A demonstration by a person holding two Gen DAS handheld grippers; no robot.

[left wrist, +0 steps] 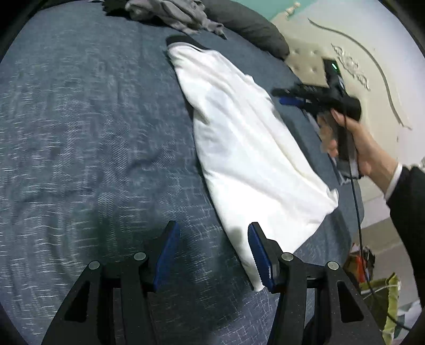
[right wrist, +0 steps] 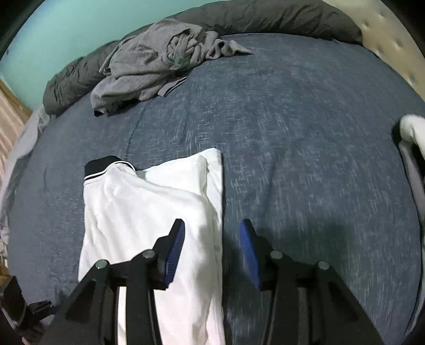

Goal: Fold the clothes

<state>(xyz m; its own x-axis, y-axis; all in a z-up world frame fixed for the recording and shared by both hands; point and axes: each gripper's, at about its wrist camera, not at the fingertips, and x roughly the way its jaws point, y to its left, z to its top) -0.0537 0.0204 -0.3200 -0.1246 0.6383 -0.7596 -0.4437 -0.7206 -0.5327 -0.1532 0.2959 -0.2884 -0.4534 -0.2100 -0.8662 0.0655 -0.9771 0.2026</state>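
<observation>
Left wrist view shows the left gripper (left wrist: 212,252) with its jaws apart and nothing between them, hovering over the bed (left wrist: 79,132) just beside the near end of the white shirt (left wrist: 247,148), probably to line up the next fold. Over the shirt's far long edge, the right gripper (right wrist: 211,252) is likewise parted and empty. Beyond, the blue bed also carries a crumpled grey garment (right wrist: 148,66) near its far edge, against a dark duvet (right wrist: 265,18), below a green wall (right wrist: 66,29).

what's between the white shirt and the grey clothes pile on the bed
Only bare blue bedspread between white shirt and grey pile, clearest in the right wrist view.
</observation>
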